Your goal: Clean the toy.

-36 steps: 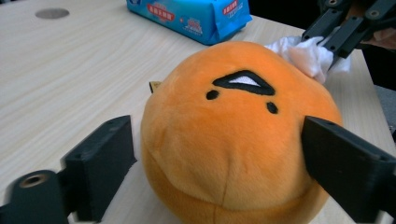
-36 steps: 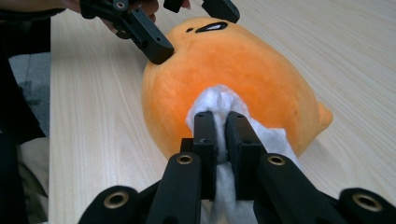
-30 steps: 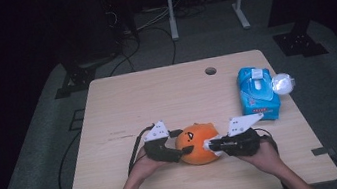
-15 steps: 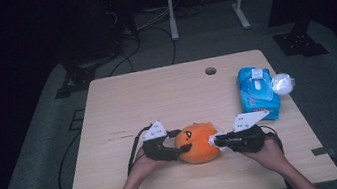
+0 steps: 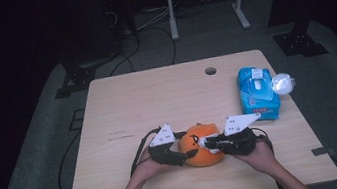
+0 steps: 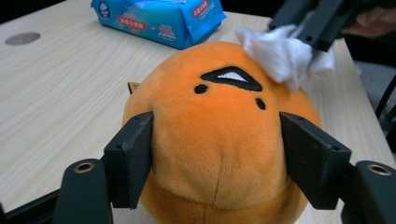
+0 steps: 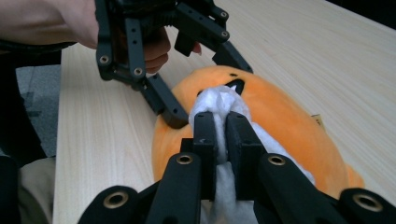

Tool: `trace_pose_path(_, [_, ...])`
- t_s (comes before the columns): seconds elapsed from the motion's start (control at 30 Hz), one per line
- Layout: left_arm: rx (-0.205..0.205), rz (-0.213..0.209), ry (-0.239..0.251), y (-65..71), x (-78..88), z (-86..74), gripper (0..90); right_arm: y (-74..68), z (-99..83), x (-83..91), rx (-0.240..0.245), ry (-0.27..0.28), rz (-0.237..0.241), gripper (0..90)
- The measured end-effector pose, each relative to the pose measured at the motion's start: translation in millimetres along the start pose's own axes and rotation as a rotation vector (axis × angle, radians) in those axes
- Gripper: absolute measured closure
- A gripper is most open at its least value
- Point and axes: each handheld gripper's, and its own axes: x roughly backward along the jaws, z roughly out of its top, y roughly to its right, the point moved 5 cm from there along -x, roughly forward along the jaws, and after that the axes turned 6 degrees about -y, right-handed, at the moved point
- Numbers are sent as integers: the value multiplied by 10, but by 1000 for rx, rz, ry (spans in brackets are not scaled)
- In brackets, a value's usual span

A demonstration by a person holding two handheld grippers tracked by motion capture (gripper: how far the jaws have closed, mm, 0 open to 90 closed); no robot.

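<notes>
Right gripper edging slightly rightward across plush since a second ago, jaws pinching white wipe. Left gripper clamping plush sides at table's near edge. Plush looking soft, light, squashy; broad flanks probably giving best hold.

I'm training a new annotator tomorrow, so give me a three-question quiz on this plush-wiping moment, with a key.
1. True or false: the left gripper clamps the orange plush toy from both sides.
2. What does the right gripper hold? A) the blue wipes pack B) a white wipe C) a cable
3. Fill in: the wipe touches the toy near its embroidered ____.

Key: 1 true; 2 B; 3 face.
</notes>
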Motion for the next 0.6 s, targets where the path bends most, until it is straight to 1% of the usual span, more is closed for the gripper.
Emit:
trace_pose_path(0.07, [1,-6,7,-3,3,-13,314,20,-6,11,-6,4,-2,823])
trace_pose_path(0.1, [-3,-7,8,-2,5,-17,317,37,-19,28,-18,6,-7,824])
trace_pose_path(0.17, [-7,-6,4,0,10,-24,317,75,-43,57,-25,5,-25,823])
trace_pose_path(0.2, [-2,-7,1,0,13,-26,315,99,-63,73,-31,3,-36,823])
trace_pose_path(0.23, [10,-7,-2,-5,12,-22,303,120,-87,86,-42,1,-41,823])
trace_pose_path(0.33, [67,-7,-7,-6,16,48,163,123,-145,84,-58,-5,-35,823])
trace_pose_path(0.37, [78,-8,0,-1,8,67,133,97,-146,68,-55,-7,-32,823])
trace_pose_path(0.4, [84,-12,4,11,-8,88,130,74,-139,55,-51,-5,-26,823])
trace_pose_path(0.43, [76,-12,-2,21,-26,90,133,31,-116,31,-48,0,-8,822])
trace_pose_path(0.47, [56,-9,-8,26,-34,78,158,1,-96,10,-35,-3,-6,822])
trace_pose_path(0.5, [48,-9,-12,17,-26,62,195,-21,-81,-6,-19,-10,-8,822])
trace_pose_path(0.57, [57,-11,-11,-25,5,31,251,-18,-69,-7,-11,-12,-11,822])
trace_pose_path(0.6, [55,-13,-11,-46,16,13,279,2,-71,2,-19,-8,-7,820])
